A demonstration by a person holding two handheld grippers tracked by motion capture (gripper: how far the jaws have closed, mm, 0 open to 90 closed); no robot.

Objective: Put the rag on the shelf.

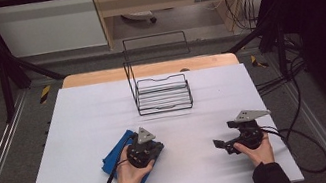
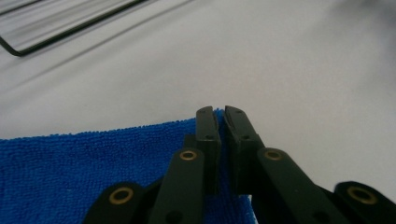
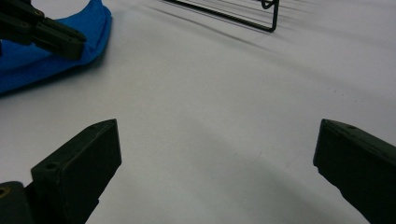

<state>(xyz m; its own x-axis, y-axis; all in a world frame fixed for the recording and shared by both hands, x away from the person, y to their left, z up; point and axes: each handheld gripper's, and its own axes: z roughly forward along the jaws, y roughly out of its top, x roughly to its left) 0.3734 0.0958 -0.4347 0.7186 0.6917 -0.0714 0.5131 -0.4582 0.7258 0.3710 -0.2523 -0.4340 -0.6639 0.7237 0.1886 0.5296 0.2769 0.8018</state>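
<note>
My left gripper (image 2: 218,112) sits at about seven o'clock on the table (image 1: 79,116), its jaws pinched together on the edge of the one blue cloth (image 1: 114,157), which lies flat on the white surface under and just left of that hand; in the left gripper view a thin strip of blue shows between the pads, so I judge I'm gripping a corner to lift or fold it. At twelve o'clock stands a single black wire rack (image 1: 161,94), empty, well apart from the cloth, perhaps where it goes. At five o'clock my right gripper (image 1: 221,145) rests low with jaws wide apart, holding nothing, ready to take another corner. Two grippers, one cloth, one rack.
</note>
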